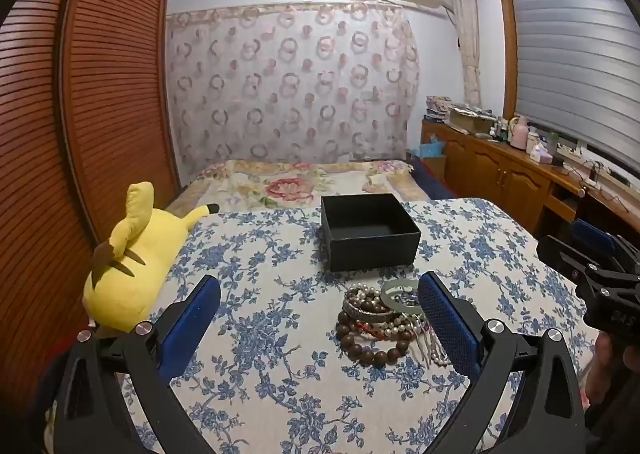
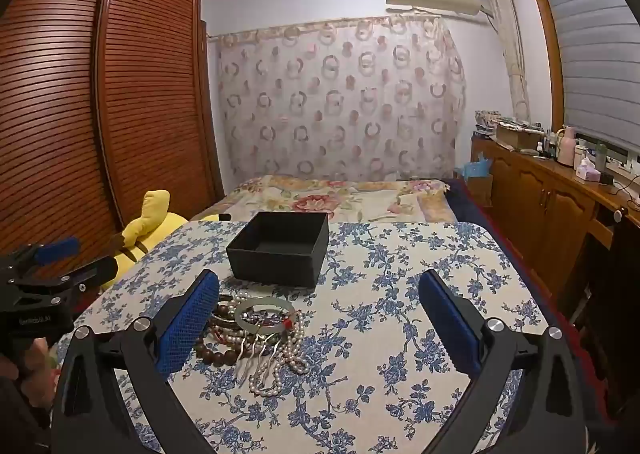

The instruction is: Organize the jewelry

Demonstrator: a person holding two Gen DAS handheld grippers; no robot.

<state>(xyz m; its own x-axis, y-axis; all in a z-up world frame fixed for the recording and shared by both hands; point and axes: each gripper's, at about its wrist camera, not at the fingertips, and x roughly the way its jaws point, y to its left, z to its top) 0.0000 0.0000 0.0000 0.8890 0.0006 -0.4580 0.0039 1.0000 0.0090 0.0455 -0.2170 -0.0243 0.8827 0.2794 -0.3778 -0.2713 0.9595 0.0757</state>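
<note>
- Both tools stand wide apart at the jaws with nothing between them: the left tool (image 1: 319,312) hovers over the flowered worktop (image 1: 256,386), and the right tool (image 2: 319,312) does likewise further right.
- Far left, a brown louvred wardrobe (image 1: 80,102) fills the wall.
- A yellow plush toy (image 1: 128,270) lies at the worktop's left edge, just beside the blue-and-white cloth.
- In the left wrist view, the left tool's left finger (image 1: 192,326) is over bare cloth, well apart from the jewelry.
- A black open box (image 1: 368,232) sits toward the far side of the worktop, its inside dark and apparently without contents.
- The jewelry pile (image 1: 384,326) lies on the cloth just in front of the box, nearer the cameras.
- Within the pile, a brown wooden bead bracelet (image 1: 372,350) curls along the near-left edge, pearl strands (image 2: 288,358) trail toward the near side, and a pale green bangle (image 2: 264,312) rests on top.
- In the left view the pile lies partly behind the left tool's right finger (image 1: 448,330); in the right view it lies against the right tool's left finger (image 2: 188,326). Whether either touches, I cannot tell.
- A bed with a floral cover (image 2: 344,194) stretches behind the worktop.
- At the far right, a wooden cabinet (image 2: 548,198) carries bottles and boxes under a shaded window.
</note>
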